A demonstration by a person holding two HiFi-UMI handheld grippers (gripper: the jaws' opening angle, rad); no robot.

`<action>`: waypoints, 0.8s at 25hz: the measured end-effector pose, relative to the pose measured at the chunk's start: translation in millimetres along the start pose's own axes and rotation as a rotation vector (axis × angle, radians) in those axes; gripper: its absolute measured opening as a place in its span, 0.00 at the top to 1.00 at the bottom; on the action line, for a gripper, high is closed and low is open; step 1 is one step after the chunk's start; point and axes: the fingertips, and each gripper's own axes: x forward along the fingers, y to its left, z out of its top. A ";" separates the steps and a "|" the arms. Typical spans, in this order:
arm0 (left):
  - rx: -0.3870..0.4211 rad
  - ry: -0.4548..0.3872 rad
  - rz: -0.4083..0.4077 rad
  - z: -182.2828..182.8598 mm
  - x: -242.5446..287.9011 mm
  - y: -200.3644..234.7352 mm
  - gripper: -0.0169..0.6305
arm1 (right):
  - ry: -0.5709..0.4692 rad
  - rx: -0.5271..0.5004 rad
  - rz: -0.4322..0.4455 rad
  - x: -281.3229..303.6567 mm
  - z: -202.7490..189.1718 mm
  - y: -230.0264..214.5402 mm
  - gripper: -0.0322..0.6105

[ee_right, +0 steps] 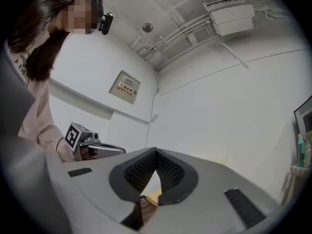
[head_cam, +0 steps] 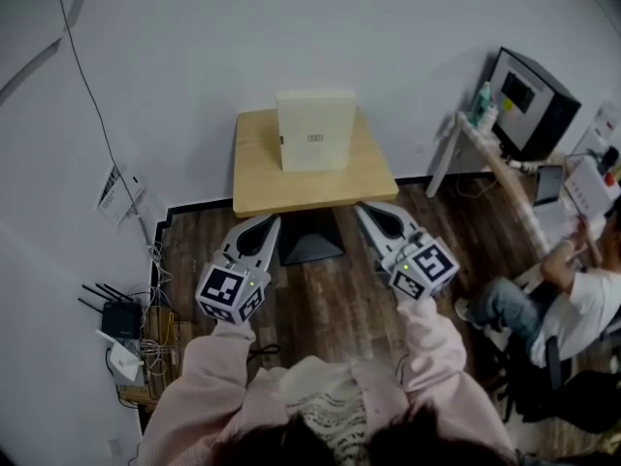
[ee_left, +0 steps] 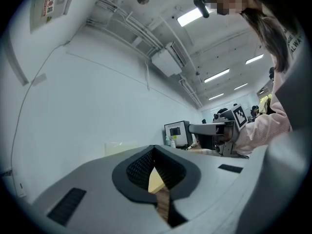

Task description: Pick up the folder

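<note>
Standing upright at the far side of the small light wooden table [head_cam: 260,184], the cream rectangular folder [head_cam: 315,130] is well apart from the grey left gripper [head_cam: 268,224] and right gripper [head_cam: 367,212], which are empty with jaws pressed together at the table's near edge.

Bare tabletop [head_cam: 291,190] before the folder [head_cam: 315,129] — wall [head_cam: 291,37] close behind it

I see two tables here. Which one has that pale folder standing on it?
The small wooden table against the white wall, in the middle of the head view. The folder stands upright on it. The desk at the right carries a monitor instead.
</note>
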 end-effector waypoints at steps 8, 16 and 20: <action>-0.004 -0.009 0.045 1.9 2.2 1.9 0.98 | 0.003 0.022 0.048 5.6 -4.6 -3.4 0.95; -0.021 -0.016 0.076 -1.5 9.2 19.7 0.98 | 0.009 0.011 0.081 25.2 -9.1 -7.3 0.95; -0.030 -0.012 0.076 -7.7 23.4 32.7 0.98 | 0.015 0.015 0.070 35.2 -15.1 -25.2 0.95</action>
